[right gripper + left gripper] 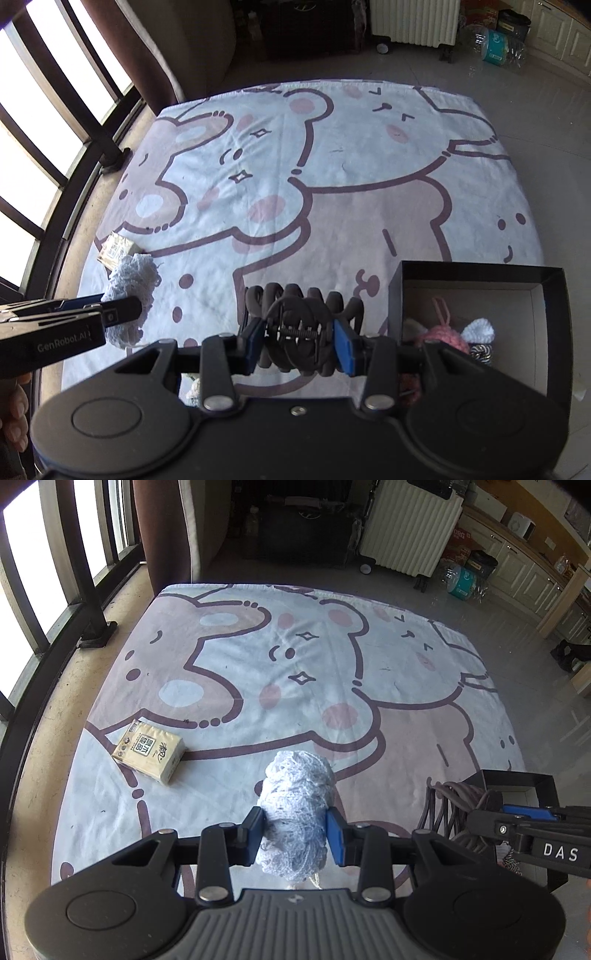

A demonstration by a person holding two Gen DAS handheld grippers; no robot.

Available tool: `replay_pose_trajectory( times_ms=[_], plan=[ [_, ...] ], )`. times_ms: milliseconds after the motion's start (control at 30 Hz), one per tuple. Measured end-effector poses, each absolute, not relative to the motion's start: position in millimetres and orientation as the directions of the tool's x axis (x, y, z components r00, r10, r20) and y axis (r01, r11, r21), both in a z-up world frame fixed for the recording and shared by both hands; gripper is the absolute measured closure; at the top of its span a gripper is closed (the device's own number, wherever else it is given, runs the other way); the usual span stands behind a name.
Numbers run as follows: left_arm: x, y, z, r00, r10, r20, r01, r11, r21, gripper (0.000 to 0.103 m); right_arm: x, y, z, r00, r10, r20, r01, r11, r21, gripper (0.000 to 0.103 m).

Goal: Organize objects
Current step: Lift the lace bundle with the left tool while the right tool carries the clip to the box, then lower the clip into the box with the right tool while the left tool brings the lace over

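Holding one item apiece above a cartoon-print blanket (295, 657), two hand-held claws stand loaded in a sunlit room. The left claw (295, 834) is closed narrow on a pale blue-white bundle of yarn (299, 794), its blue pads pressed into the soft sides; a loose tail of the bundle hangs below the grip. The right claw (301, 343) is clamped on a black hair claw clip (299, 317), gripped across the spring hinge with the curved teeth fanning out above the pads.

A black open box (546, 332) sits at the near right of the blanket, just beside the right claw, and already holds a pink knitted piece (443, 338) and other small crocheted things. A tissue pack (149, 751) lies alone on the blanket at the near left, well apart from the box.

Judging by the layout, both held items are bound for the box, and the tissue pack has yet to be collected. The risks lie in the grips. The clip is hard, smooth and rounded, held on a narrow part, so it could twist or pop free if the claw tilts. The yarn gives under pressure and could slump out, or its trailing end could snag on the box rim. With both claws working close together near one small opening, they could also knock into each other.
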State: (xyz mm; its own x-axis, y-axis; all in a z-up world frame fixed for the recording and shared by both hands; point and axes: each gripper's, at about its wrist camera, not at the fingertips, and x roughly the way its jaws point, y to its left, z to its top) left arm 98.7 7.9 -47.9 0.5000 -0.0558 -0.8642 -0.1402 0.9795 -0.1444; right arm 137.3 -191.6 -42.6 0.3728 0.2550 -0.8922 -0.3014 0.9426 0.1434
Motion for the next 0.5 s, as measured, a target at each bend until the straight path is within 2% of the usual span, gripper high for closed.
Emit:
replay_pose_trajectory(
  times_ms=[500],
  plan=[
    [102.6, -39.1, -35.0, 0.521, -0.115, -0.846, -0.078, 0.98, -0.181, 0.065, 131.9, -249.0, -16.9, 0.444, 0.223, -0.868, -0.233, 0.964, 0.128, 0.061]
  ],
)
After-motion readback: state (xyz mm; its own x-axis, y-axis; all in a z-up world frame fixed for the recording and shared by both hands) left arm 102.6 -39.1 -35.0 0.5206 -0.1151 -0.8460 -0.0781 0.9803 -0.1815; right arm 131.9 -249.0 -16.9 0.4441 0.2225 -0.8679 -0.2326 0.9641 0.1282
